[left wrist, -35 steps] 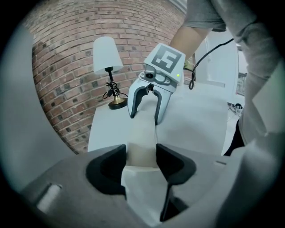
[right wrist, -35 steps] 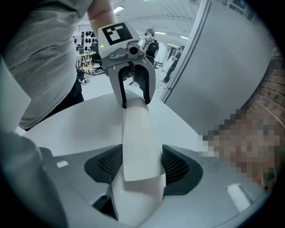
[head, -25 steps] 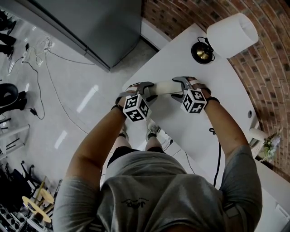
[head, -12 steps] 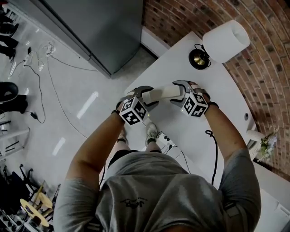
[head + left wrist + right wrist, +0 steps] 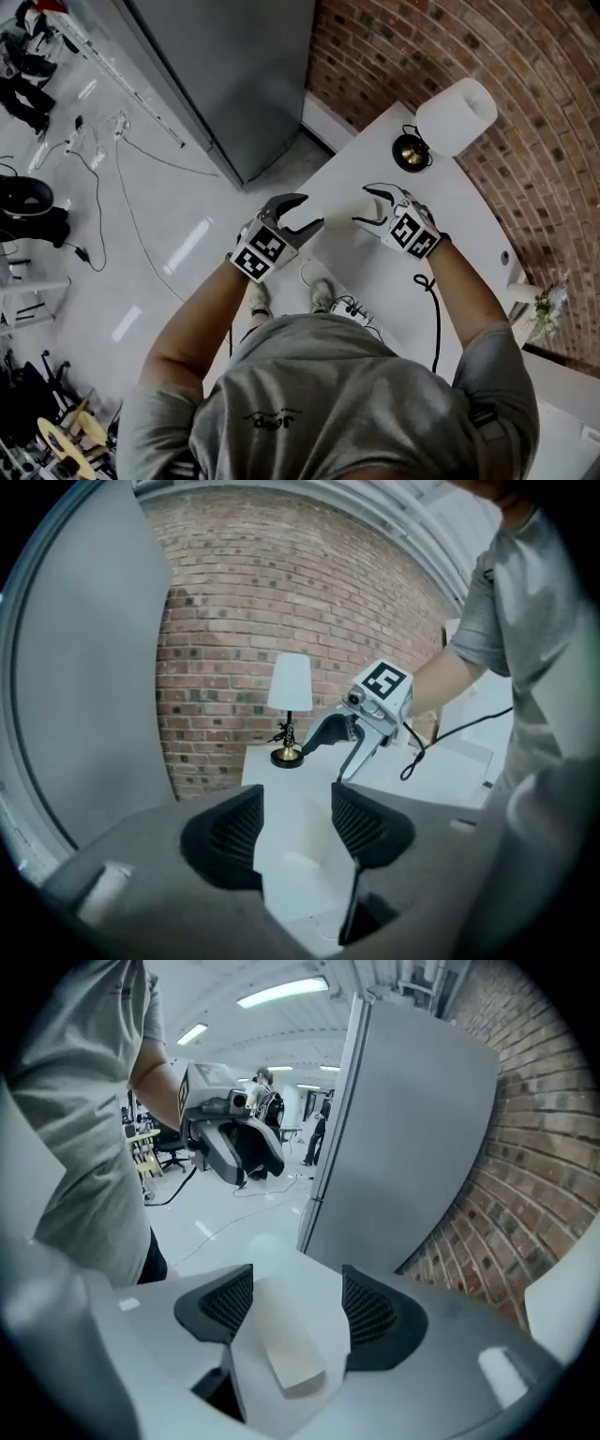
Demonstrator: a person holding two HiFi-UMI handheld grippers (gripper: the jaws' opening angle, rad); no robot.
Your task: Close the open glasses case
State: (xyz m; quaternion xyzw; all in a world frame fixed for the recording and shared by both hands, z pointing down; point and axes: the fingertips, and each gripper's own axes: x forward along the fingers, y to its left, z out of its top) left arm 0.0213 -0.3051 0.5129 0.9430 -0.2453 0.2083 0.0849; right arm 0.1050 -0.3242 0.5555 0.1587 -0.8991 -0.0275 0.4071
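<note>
The glasses case [image 5: 291,1358] is a pale beige oblong lying flat on the white table [image 5: 469,216] with its lid down. In the right gripper view it lies below and between the pads, touching neither. It shows faintly in the left gripper view [image 5: 300,860] and in the head view [image 5: 339,217], between the two grippers. My left gripper [image 5: 309,210] hangs above the case's left end and my right gripper [image 5: 362,204] above its right end. Both have their jaws apart and closing, with nothing pressed between the pads.
A white-shaded lamp [image 5: 455,117] on a brass base [image 5: 411,152] stands at the table's far end by the brick wall [image 5: 525,75]. A grey cabinet [image 5: 234,66] stands left of the table. A black cable [image 5: 433,309] hangs over the near table edge.
Both grippers have let go of the case's ends and risen off the table, moving slightly apart. The case stays lying on the table between them.
</note>
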